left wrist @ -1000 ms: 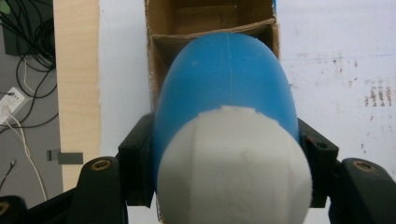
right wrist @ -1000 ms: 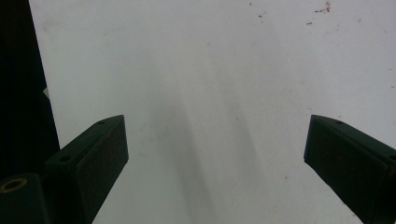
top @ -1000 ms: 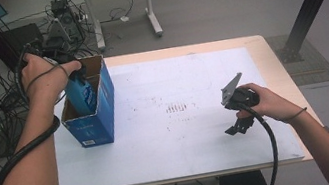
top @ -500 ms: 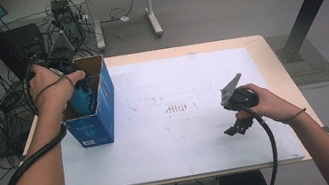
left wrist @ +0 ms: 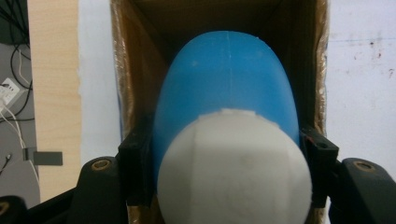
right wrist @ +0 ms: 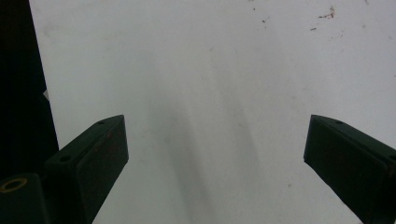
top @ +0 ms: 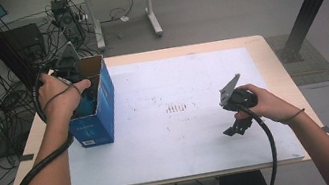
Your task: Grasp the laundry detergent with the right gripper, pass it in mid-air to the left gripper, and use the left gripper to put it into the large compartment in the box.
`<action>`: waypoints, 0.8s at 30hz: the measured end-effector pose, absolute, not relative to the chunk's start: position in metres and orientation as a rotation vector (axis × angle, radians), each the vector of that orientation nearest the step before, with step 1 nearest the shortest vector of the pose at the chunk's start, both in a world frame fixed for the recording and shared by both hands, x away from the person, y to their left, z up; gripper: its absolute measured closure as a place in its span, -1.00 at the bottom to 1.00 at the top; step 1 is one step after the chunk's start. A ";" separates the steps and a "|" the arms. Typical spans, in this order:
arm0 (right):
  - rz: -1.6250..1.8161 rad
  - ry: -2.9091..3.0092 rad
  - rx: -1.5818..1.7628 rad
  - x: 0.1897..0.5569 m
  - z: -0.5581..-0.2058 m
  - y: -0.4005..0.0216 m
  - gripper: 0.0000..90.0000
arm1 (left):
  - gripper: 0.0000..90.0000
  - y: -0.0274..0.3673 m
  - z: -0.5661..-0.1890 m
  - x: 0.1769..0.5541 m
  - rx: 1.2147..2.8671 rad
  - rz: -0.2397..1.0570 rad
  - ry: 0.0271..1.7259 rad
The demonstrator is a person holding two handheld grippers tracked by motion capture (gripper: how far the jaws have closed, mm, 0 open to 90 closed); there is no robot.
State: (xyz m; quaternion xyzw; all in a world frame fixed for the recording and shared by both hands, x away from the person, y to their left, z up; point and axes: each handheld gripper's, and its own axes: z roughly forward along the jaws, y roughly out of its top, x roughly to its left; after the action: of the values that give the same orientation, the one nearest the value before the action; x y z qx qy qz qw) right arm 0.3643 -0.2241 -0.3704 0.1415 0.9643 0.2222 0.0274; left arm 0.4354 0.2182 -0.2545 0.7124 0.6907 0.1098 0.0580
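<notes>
Lowered deeper into the box [top: 99,121] since before, the bottle [left wrist: 226,93] is clamped by the left gripper [left wrist: 226,154] for packing, while the right gripper [right wrist: 215,154] is held apart, empty.

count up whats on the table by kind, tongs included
blue cardboard box: 1
blue bottle with a white cap, held in the box by the left tongs: 1
tongs, left and right tongs: 2
white sheet covering the table: 1
total: 5
</notes>
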 end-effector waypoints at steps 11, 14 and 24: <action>0.688 2.974 0.449 0.364 -0.370 -0.226 -0.86 | -0.17 0.217 -0.270 0.437 2.180 0.299 2.104; 0.688 2.974 0.448 0.364 -0.370 -0.226 -0.86 | -0.17 0.217 -0.272 0.437 2.184 0.302 2.106; 0.690 2.975 0.443 0.364 -0.370 -0.224 -0.86 | -0.17 0.217 -0.273 0.438 2.182 0.300 2.109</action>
State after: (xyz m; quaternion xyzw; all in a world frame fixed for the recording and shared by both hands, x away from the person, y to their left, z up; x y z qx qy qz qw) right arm 0.3639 -0.2238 -0.3704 0.1436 0.9637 0.2234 0.0278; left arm 0.4376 0.2173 -0.2731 0.7148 0.6909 0.0981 0.0460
